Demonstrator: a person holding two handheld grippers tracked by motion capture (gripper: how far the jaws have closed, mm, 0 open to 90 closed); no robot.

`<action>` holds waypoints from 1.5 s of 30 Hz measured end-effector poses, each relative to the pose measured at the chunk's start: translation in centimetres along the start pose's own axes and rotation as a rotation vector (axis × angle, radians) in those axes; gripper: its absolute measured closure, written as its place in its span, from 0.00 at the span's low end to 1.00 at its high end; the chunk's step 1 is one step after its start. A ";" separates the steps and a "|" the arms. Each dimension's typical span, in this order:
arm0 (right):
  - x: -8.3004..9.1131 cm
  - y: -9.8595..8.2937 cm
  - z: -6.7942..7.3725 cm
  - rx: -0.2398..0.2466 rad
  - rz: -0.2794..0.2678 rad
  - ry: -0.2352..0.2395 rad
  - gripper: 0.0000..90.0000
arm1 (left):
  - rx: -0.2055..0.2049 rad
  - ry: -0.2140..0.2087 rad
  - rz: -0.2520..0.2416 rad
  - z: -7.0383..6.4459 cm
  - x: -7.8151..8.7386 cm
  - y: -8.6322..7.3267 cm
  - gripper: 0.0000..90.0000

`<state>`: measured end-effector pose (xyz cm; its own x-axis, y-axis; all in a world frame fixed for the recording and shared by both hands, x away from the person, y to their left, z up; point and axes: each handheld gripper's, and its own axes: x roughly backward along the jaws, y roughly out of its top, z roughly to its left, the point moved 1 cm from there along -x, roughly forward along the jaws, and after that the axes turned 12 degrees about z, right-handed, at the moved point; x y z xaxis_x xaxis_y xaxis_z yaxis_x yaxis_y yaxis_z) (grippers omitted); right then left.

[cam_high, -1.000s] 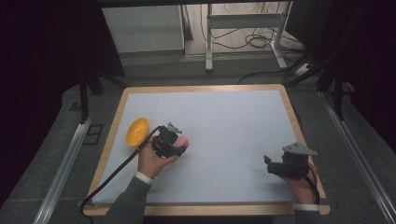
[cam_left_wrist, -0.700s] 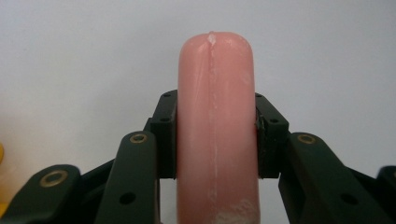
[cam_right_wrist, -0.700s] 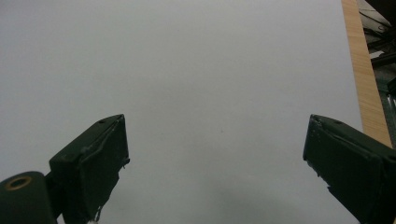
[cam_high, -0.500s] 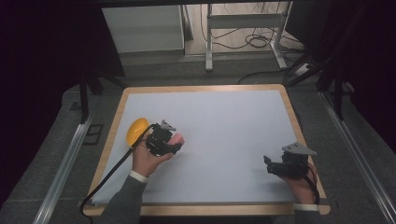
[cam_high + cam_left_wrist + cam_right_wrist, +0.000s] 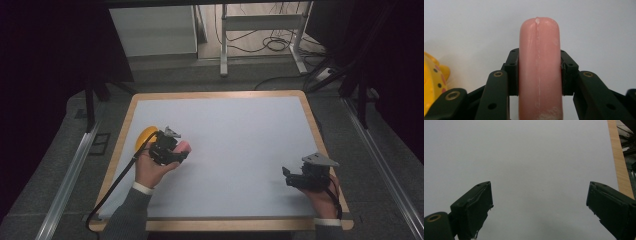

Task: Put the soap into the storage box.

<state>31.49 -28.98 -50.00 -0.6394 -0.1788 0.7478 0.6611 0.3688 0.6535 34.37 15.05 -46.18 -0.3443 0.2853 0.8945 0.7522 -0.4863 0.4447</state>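
Right claw: near edge of the table, right side, held low in the person's right hand. Jaws spread wide in the right gripper view, nothing between them, bare white surface ahead. Idle, well apart from the work.

Left claw: left half of the table, held in the left hand. Clenched on a pink toy sausage, gripped across its width. In the left gripper view both pads press its flanks; the rounded tip sticks out well beyond them. In the high view that tip points toward the table's middle.

Just behind the left claw, near the left rim: a yellow spotted toy, its edge also visible at the left of the left gripper view. What kind of toy, cannot tell.

Risks, as judged:
- The sausage looks smooth and round; the pads hold only a short band of it. A quick swing or tilt could let it pivot or slip out lengthwise.
- Released from any height, it would likely roll on the bare surface, perhaps toward the wooden rim.
- The yellow toy sits close to the hand and the trailing cable; a backward pull or cable drag could knock it off the left edge.
- Squeezing harder may dent the soft-looking skin.
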 end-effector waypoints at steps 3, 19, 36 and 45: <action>0.0 0.0 0.0 0.000 -0.001 -0.001 0.07 | -0.001 0.000 -0.001 0.2 0.2 0.0 0.67; 0.0 0.0 0.0 -0.001 -0.001 0.000 0.07 | 0.025 0.025 -0.022 1.5 1.2 -0.3 0.67; -0.1 0.0 0.0 0.004 0.000 0.002 0.07 | 0.055 0.040 -0.031 3.0 1.6 -0.7 0.67; -0.1 0.0 0.0 0.002 0.002 0.001 0.07 | 0.082 0.046 -0.042 3.9 1.9 -1.0 0.67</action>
<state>31.52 -28.96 -50.11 -0.6375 -0.1791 0.7493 0.6617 0.3709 0.6516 35.17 19.32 -45.06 -0.4007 0.2648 0.8771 0.7794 -0.4047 0.4782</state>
